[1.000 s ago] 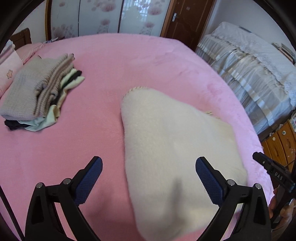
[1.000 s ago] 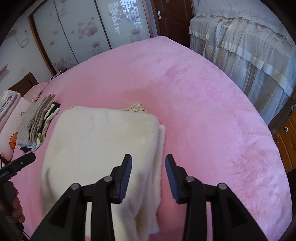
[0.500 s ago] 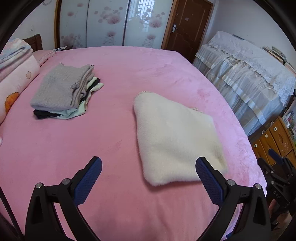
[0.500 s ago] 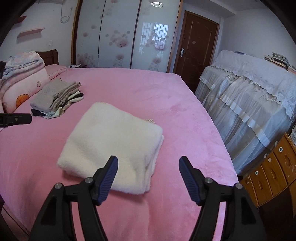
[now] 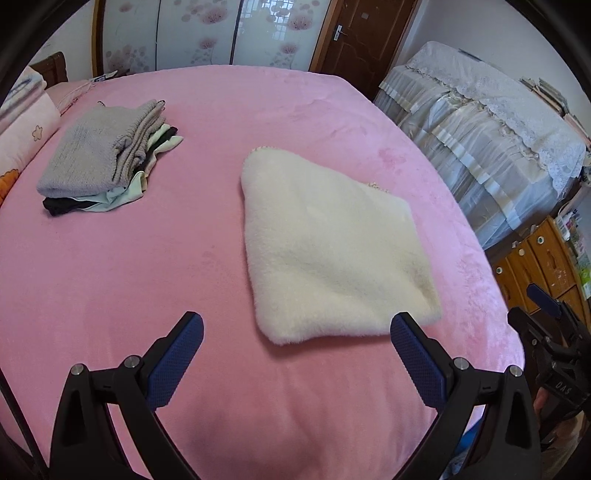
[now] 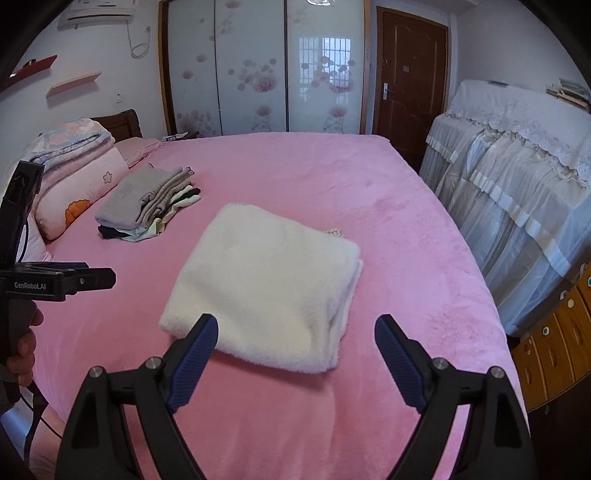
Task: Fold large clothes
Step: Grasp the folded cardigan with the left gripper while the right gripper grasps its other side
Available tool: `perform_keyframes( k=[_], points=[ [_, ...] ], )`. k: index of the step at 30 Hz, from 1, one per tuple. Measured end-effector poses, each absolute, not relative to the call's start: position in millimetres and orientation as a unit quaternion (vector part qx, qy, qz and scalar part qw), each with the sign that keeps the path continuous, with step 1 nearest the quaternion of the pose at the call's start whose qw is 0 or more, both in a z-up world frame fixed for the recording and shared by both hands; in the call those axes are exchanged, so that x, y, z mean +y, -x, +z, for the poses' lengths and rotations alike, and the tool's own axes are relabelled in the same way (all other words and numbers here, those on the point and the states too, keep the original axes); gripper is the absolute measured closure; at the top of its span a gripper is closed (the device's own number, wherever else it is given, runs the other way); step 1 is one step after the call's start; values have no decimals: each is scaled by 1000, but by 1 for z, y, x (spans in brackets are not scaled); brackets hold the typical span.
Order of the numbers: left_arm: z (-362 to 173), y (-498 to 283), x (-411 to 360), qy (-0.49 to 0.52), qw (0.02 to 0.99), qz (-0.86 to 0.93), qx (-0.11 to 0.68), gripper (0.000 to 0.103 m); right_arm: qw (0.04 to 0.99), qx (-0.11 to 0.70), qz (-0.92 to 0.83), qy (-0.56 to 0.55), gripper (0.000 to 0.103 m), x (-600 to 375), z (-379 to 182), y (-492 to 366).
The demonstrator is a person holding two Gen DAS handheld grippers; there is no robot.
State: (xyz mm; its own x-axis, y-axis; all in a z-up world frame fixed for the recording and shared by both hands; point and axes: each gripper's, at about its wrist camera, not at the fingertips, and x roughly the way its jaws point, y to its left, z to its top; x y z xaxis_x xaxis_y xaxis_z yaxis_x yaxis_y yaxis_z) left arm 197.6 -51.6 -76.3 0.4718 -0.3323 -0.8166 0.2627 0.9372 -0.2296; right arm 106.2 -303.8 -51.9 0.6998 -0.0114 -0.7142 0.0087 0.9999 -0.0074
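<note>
Nearest to us, bottom of the left wrist view: left gripper [image 5: 295, 334], jaws spread wide, nothing between them, bare pink bedspread [image 5: 110, 280] under the gap. Right gripper [image 6: 295, 332] at the bottom of its own view has just been opening; jaws now wide, released, nothing gripped. It also shows at the right edge of the left view. A hand [image 6: 22, 347] holds the left gripper's handle at the left edge of the right view.

Just past both sets of fingertips: the cream fleece [image 6: 266, 284], folded into a thick rectangle, lying flat mid-frame on the bedspread, touched by neither gripper. A bit of knit trim pokes out at its far edge. Layered fold edges show on its right side in the right view.

Further back, centre left: a stack of folded clothes [image 5: 107, 158], grey knit on top, pale and black pieces under it, well apart from the fleece.

Left edge: pink pillow [image 6: 81, 188] with folded bedding on top, dark headboard behind.

Right side: furniture draped in lace-trimmed cloth [image 6: 517, 177]; below it, wooden drawers [image 5: 543, 258].

Far wall: sliding wardrobe doors [image 6: 258, 66] with a floral print, brown door [image 6: 410, 77] to their right. Upper left: wall shelves and an air conditioner [image 6: 99, 9].
</note>
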Motion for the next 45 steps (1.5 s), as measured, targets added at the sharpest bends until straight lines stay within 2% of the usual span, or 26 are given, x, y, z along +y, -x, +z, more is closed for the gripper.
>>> perform_keyframes(
  k=[6, 16, 23, 34, 36, 38, 39, 40, 41, 45],
  points=[
    [-123, -231, -63, 19, 848, -158, 506, 2, 893, 442, 13, -79, 16, -337, -102, -146],
    [-196, -308, -79, 81, 800, -208, 557, 2, 827, 517, 65, -210, 16, -386, -190, -232],
    [-233, -343, -85, 120, 761, -255, 585, 0, 781, 532, 114, -305, 16, -411, -246, -280],
    [-273, -380, -86, 182, 700, -306, 619, 0, 790, 515, 160, -291, 16, -395, -259, -308],
    [-271, -379, -88, 177, 708, -298, 616, 0, 794, 514, 159, -282, 22, -394, -254, -309],
    [-265, -375, -91, 166, 730, -283, 600, 6, 795, 516, 163, -276, 30, -390, -248, -308],
    [-260, -369, -91, 160, 742, -278, 589, 13, 796, 515, 165, -271, 38, -389, -244, -308],
    [-253, -363, -92, 149, 757, -271, 575, 22, 800, 514, 167, -263, 41, -386, -238, -306],
    [-247, -358, -93, 140, 768, -267, 565, 25, 803, 513, 167, -255, 46, -385, -235, -305],
    [-217, -335, -100, 106, 802, -256, 530, 33, 816, 505, 154, -233, 54, -372, -216, -292]
  ],
)
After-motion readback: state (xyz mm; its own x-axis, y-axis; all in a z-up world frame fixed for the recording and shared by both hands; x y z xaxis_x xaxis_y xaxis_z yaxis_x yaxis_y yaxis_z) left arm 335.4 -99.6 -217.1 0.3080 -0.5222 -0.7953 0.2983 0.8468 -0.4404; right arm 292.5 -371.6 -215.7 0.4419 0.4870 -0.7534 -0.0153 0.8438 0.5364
